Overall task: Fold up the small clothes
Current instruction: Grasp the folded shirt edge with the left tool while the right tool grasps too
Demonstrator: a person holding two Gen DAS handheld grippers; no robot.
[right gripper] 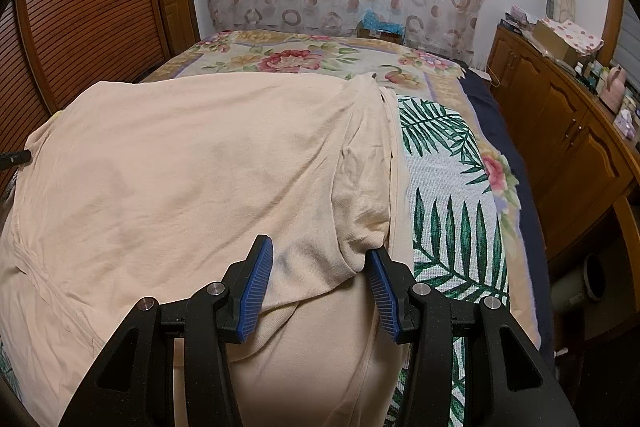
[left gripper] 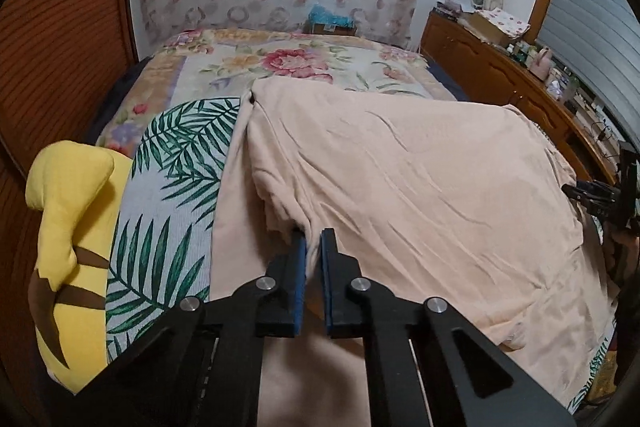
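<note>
A pale peach garment (left gripper: 400,163) lies spread on a palm-leaf cloth (left gripper: 168,179) on the bed. It also fills the right wrist view (right gripper: 192,163). My left gripper (left gripper: 313,239) is shut on a bunched fold at the garment's near left edge. My right gripper (right gripper: 320,255) is open, its blue pads either side of the garment's near right corner by a folded sleeve (right gripper: 360,195). The right gripper also shows at the far right of the left wrist view (left gripper: 600,195).
A yellow plush toy (left gripper: 68,227) lies at the bed's left edge. A floral bedspread (left gripper: 288,63) covers the far bed. A wooden dresser (right gripper: 560,131) with clutter stands on the right. A wooden louvred door (right gripper: 88,7) is on the left.
</note>
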